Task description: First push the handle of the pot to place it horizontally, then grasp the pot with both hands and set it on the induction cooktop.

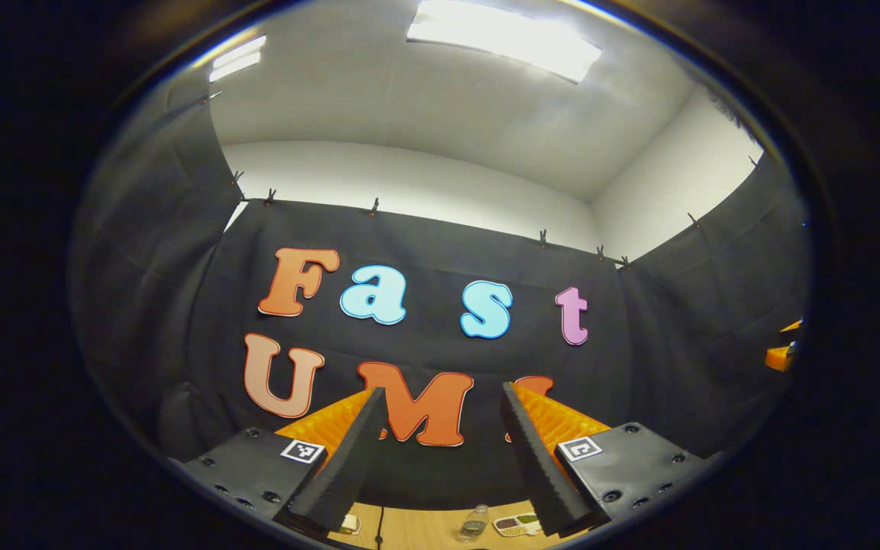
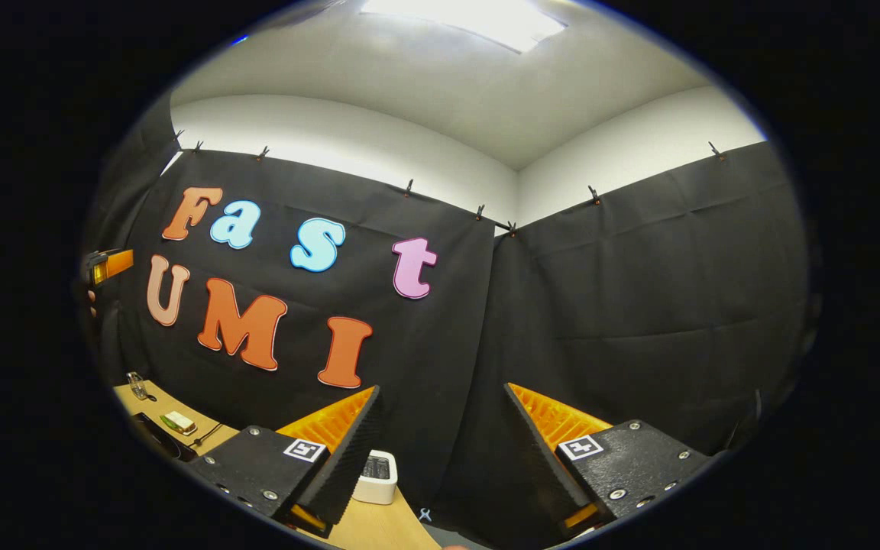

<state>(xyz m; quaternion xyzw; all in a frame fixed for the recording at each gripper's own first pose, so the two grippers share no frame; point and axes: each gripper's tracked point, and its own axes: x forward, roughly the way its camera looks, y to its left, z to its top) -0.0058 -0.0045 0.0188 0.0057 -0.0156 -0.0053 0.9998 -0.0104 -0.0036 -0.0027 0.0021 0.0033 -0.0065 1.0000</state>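
Left tongs wide apart, holding nothing, raised toward the booth wall | right tongs likewise wide and bare, tilted up as if we have yet to begin | beyond, tabletop with a small bottle; white box | we cannot tell where the pot is.

Black ribbed pads and orange backing are shown on the left tool and right tool, each marked with a black-and-white square tag. The table is light wood-coloured. A white box, possibly plastic, is seen.
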